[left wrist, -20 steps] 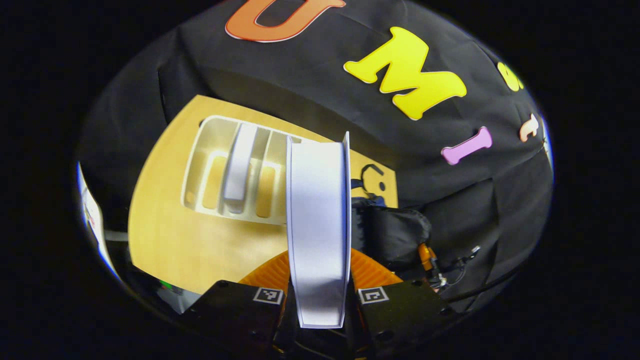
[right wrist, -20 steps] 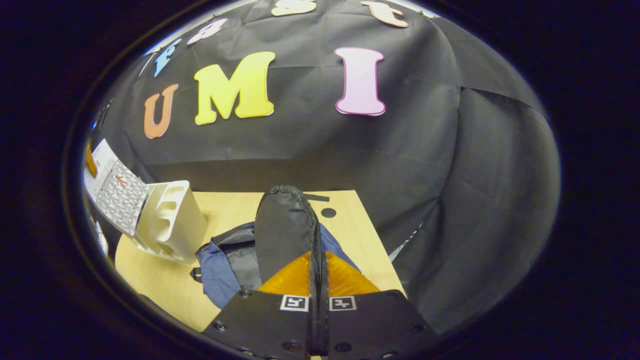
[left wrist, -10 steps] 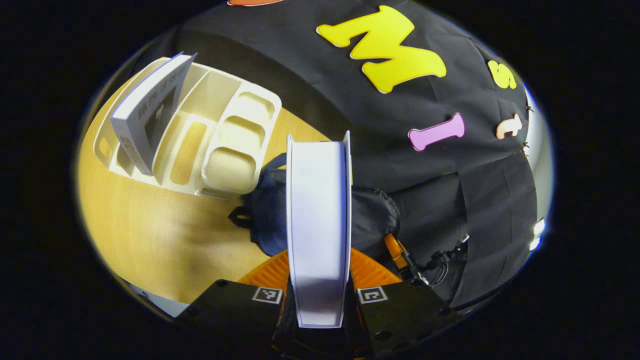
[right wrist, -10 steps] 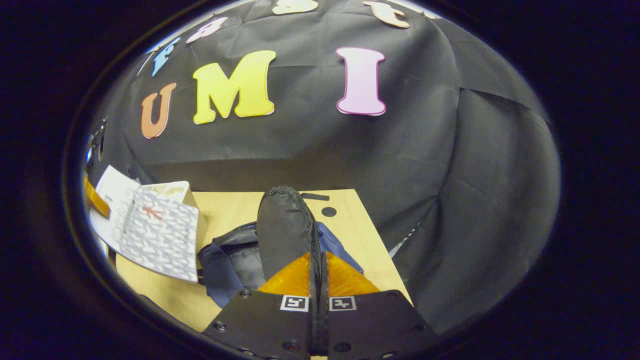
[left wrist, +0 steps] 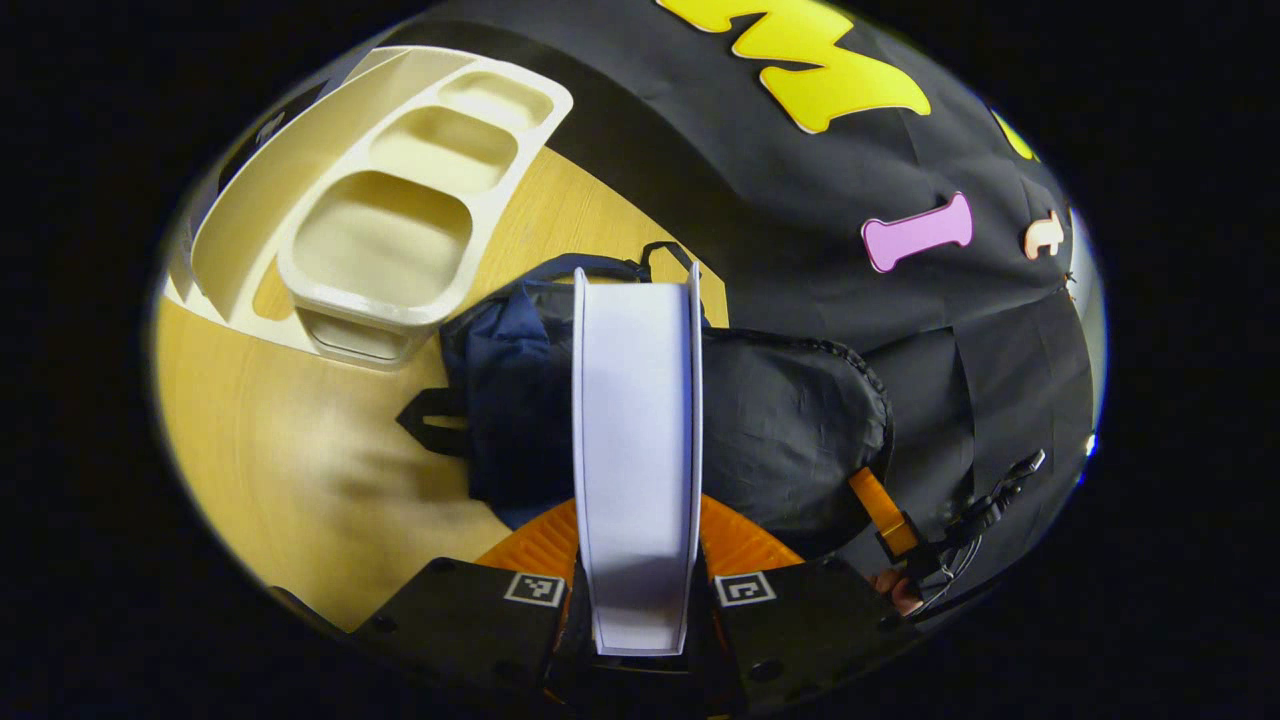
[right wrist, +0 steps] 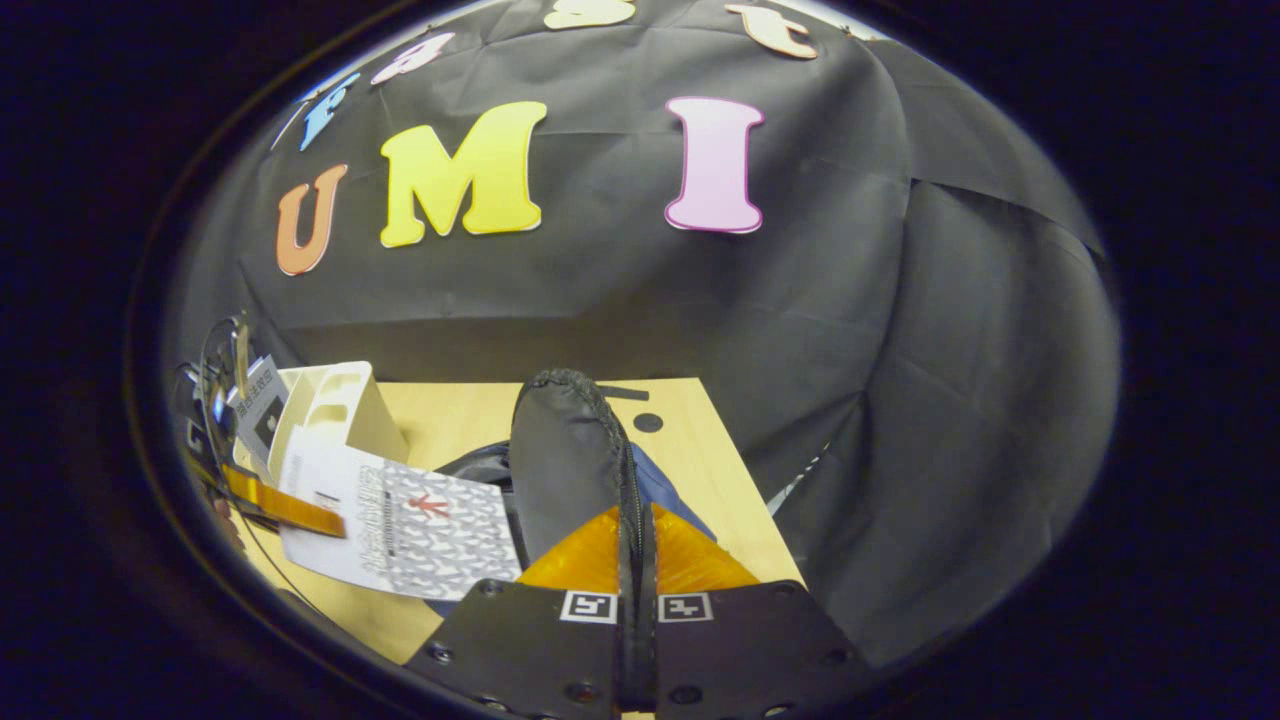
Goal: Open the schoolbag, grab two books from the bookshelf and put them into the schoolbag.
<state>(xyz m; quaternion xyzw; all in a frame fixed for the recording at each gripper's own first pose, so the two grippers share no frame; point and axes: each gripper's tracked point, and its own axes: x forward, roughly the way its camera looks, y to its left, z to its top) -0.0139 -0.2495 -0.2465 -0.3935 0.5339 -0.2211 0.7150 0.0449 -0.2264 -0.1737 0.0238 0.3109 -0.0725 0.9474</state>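
left tool (left wrist: 637, 600) clamps book (left wrist: 637, 450) over schoolbag (left wrist: 780, 430); right tool (right wrist: 637, 640) pinches bag flap (right wrist: 570, 460); cover print unreadable.

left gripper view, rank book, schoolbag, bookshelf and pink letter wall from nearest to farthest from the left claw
1. Book: clamped in the left claw, standing straight ahead.
2. Schoolbag: right behind the book, on the table.
3. Bookshelf: farther back, upper left, beside the bag.
4. Wall: the black cloth behind the table, farthest.

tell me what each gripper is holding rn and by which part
The left gripper clamps a book at its lower end. The right gripper pinches the zipper edge of the schoolbag flap, holding it up.
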